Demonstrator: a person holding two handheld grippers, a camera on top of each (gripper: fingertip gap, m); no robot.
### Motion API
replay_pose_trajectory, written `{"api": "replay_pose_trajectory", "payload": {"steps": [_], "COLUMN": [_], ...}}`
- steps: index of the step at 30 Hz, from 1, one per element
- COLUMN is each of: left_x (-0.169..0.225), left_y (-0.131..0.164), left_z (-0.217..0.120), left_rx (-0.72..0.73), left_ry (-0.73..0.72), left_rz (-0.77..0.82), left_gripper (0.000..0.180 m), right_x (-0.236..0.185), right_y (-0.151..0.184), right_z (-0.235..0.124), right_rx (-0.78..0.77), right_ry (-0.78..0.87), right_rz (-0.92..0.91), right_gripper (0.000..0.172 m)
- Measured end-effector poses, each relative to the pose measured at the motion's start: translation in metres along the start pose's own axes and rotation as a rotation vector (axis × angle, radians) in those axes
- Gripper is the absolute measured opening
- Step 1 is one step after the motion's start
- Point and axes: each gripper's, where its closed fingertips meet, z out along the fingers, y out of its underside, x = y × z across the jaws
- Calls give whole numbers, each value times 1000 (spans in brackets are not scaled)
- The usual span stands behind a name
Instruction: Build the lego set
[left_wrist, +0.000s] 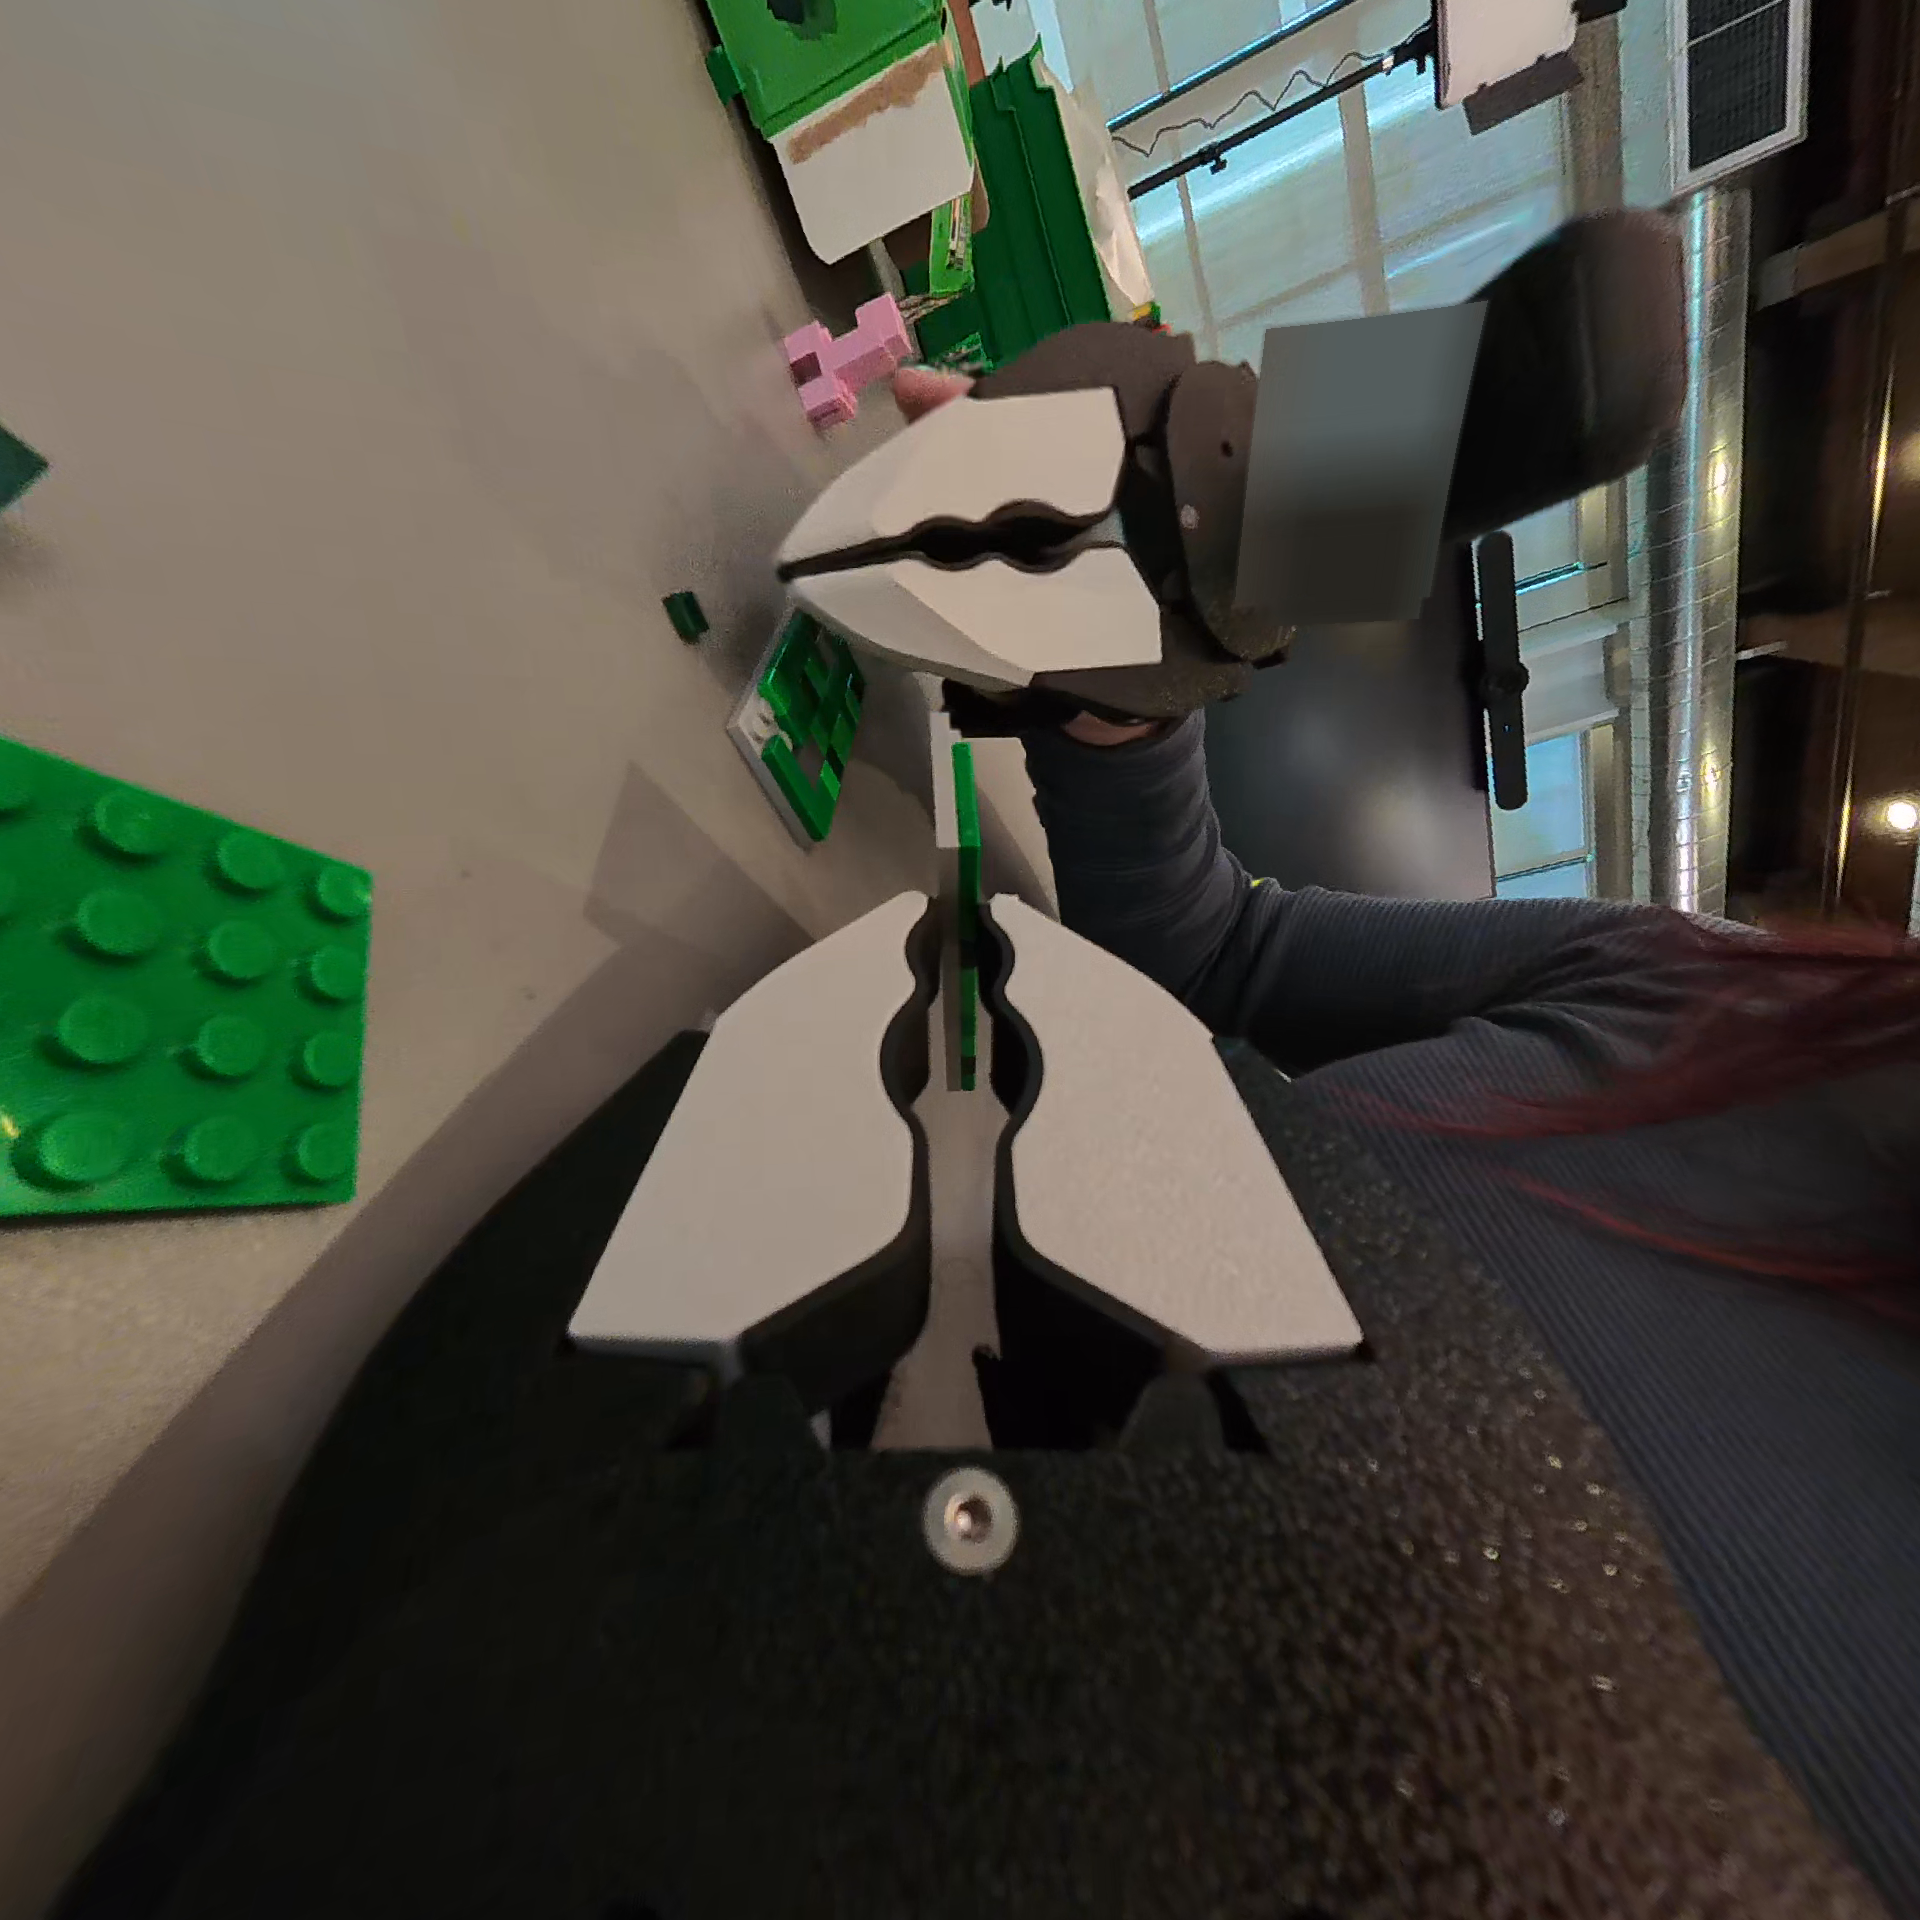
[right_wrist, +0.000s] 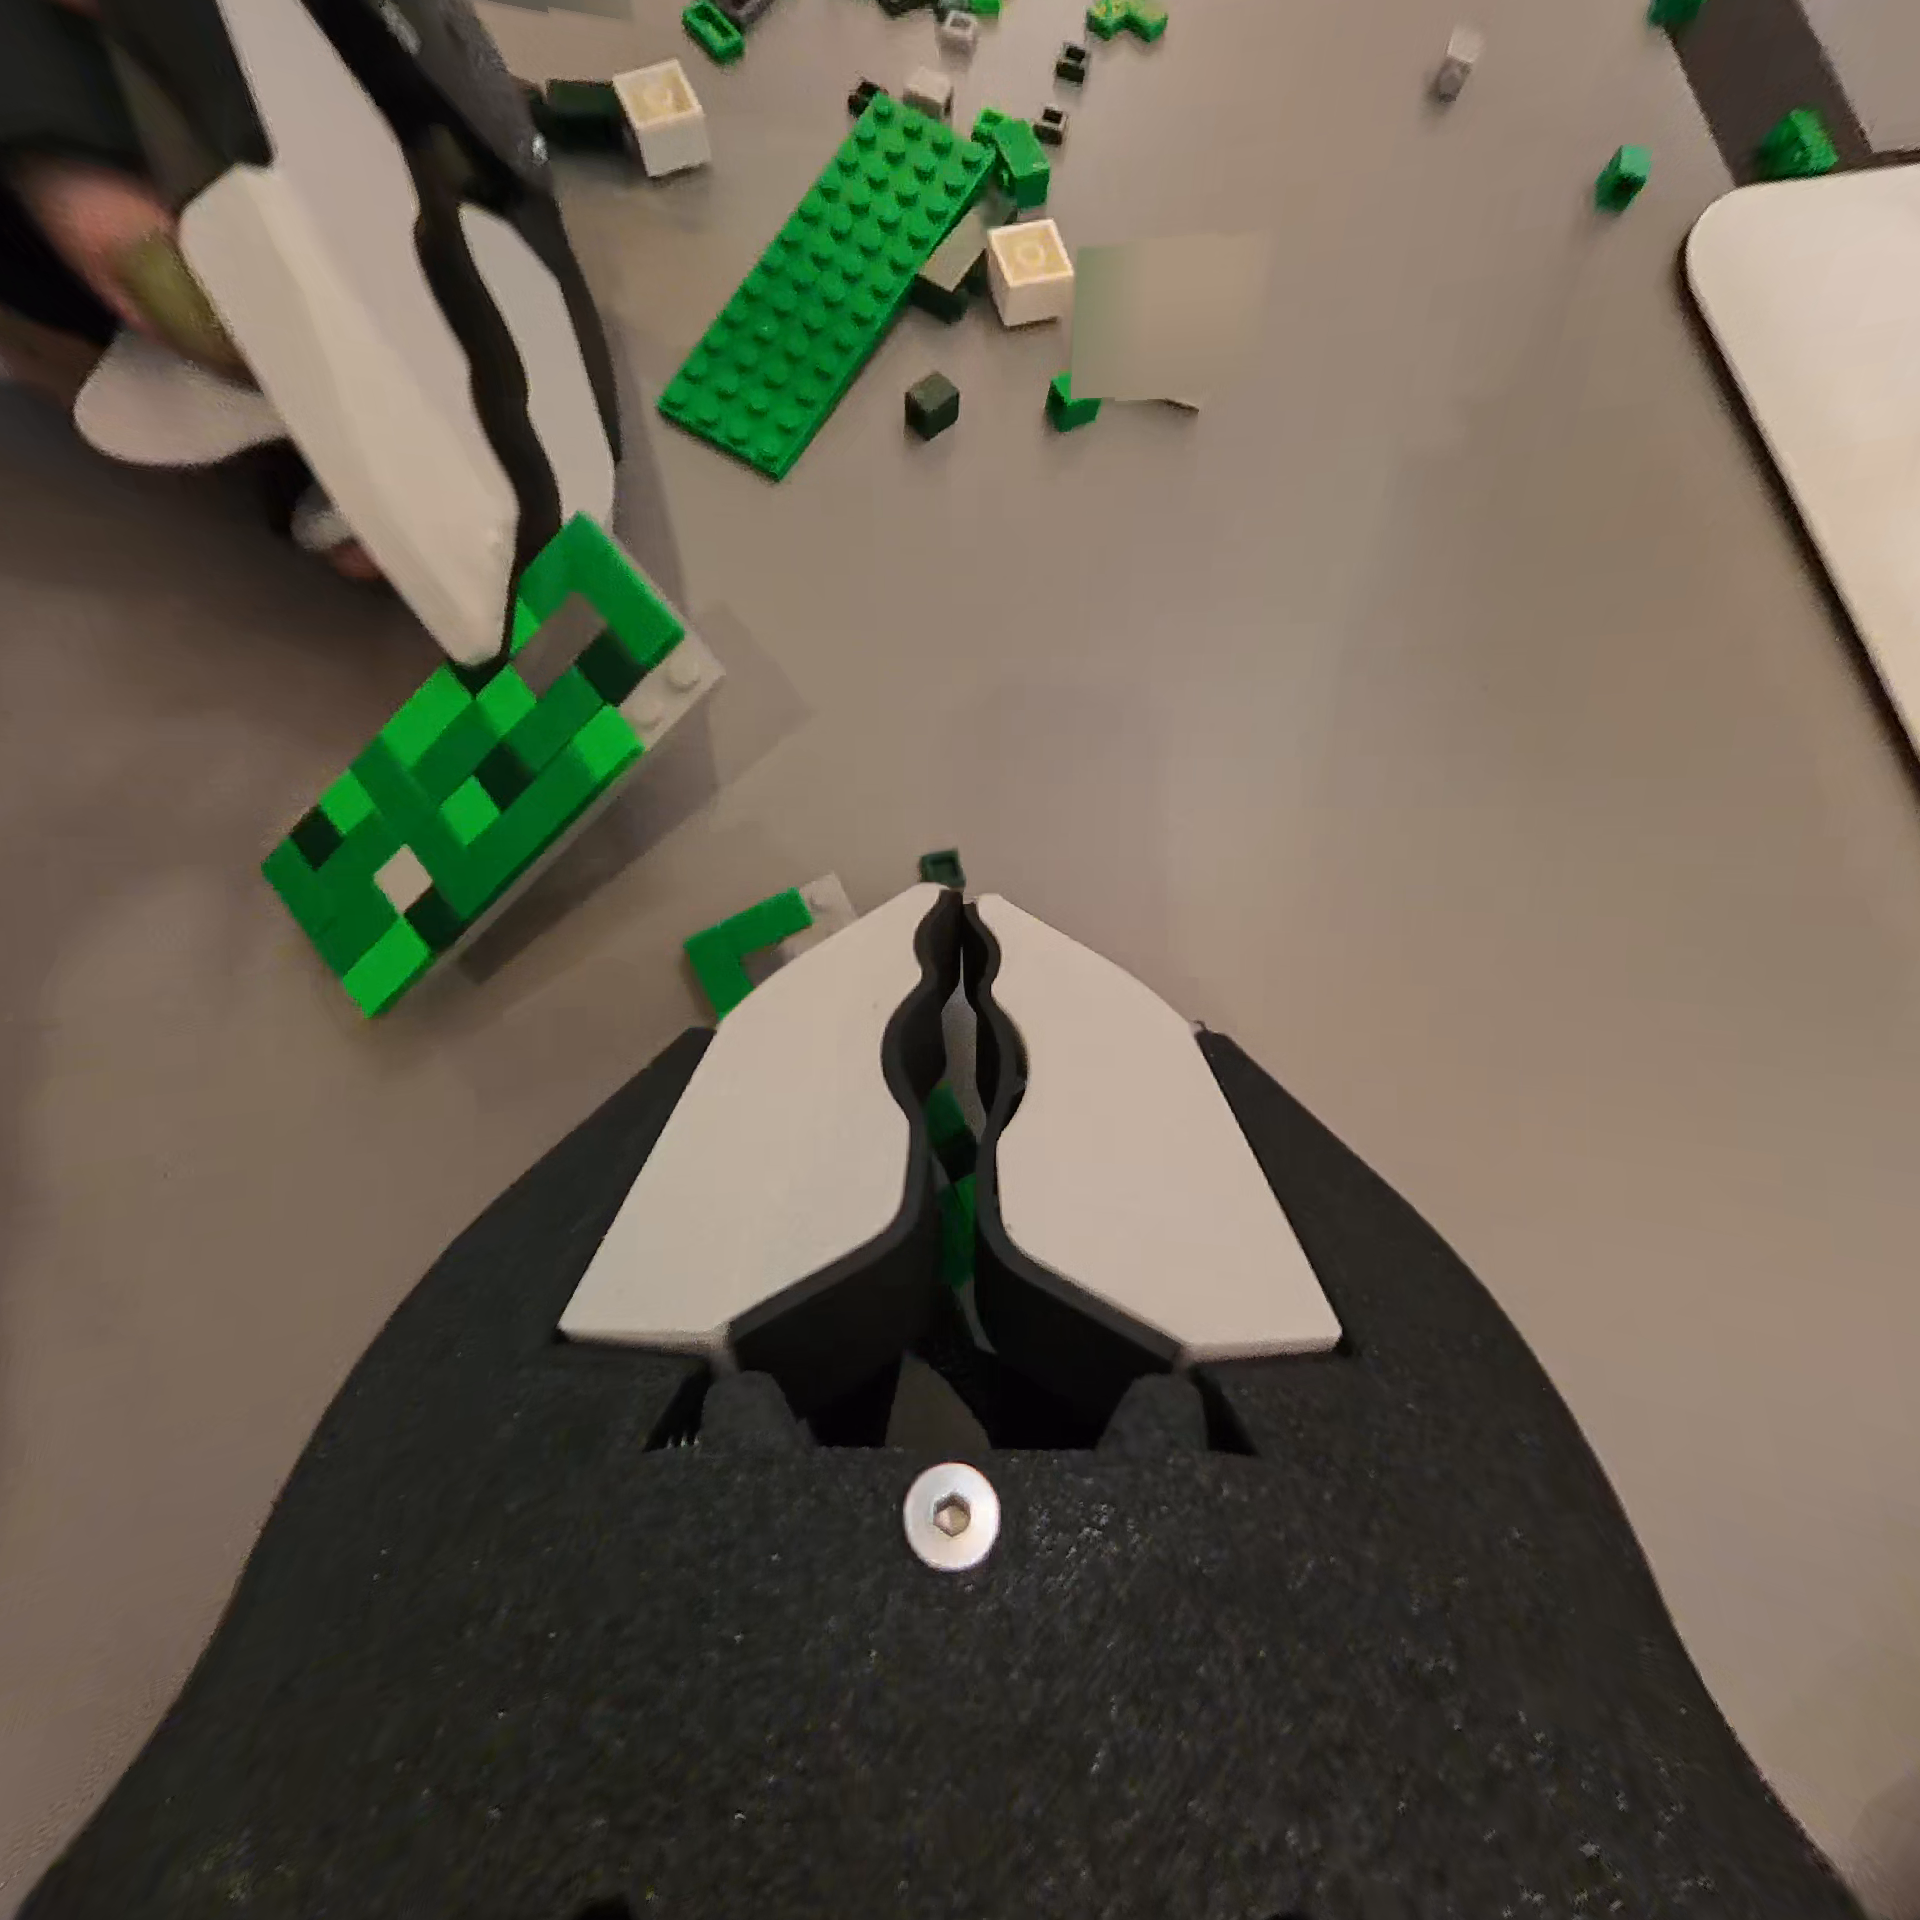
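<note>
From the left wrist view, the left claw (left_wrist: 961, 914) is clenched on a thin green and grey plate assembly (left_wrist: 964, 883), held edge-on so it sticks out past the fingertips, both pads pressing its faces. Just beyond it hangs the right claw (left_wrist: 790, 566), its fingers brought together with nothing between the tips, carried by a hand in a dark sleeve (left_wrist: 1195, 894). On the grey desk (left_wrist: 416, 468) lie a big studded green baseplate (left_wrist: 177, 987) at the near edge, a small dark green piece (left_wrist: 686, 615), a green tiled panel on a grey plate (left_wrist: 805, 717), and farther off a pink block figure (left_wrist: 847, 369) beside green boxes (left_wrist: 831, 73).

From the right wrist view, the right claw (right_wrist: 961, 899) is clenched, tips meeting on air above the desk (right_wrist: 1247, 675). A small dark green tile (right_wrist: 940, 864) lies just past the tips, and an L-shaped green piece on a grey plate (right_wrist: 748, 940) sits beside the left finger. The left claw (right_wrist: 488, 634) grips the green mosaic panel (right_wrist: 468, 779) at its far end. Beyond lie a long green studded plate (right_wrist: 831, 281), white cubes (right_wrist: 1029, 265) and scattered small bricks (right_wrist: 930, 400).
</note>
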Motion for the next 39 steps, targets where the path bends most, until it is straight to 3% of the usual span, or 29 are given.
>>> {"api": "replay_pose_trajectory", "payload": {"steps": [5,8,11,22,29,37,39], "left_x": [0,1,0,1,1,2,2], "left_y": [0,0,0,0,1,1,0], "left_z": [0,0,0,0,0,1,1], "left_rx": [0,-3,-3,-4,-5,-10,-17], "left_ry": [0,5,5,4,7,15,30], "left_rz": [3,-2,-1,-2,-1,-9,-31], "left_gripper": [6,6,6,6,6,6,6], "right_x": [-4,-5,-1,-5,-17,-32,-35], "right_y": [12,10,7,4,-10,-23,-20], "right_z": [-8,-6,0,20,-3,-41,-40], "right_rx": [-26,-67,-104,-221,24,324,326], "right_ry": [4,-94,-193,-256,-230,-200,-170], "right_rz": [-67,-83,-94,-248,-339,-143,-133], "right_gripper": [1,16,12,7,7,6,6]}}
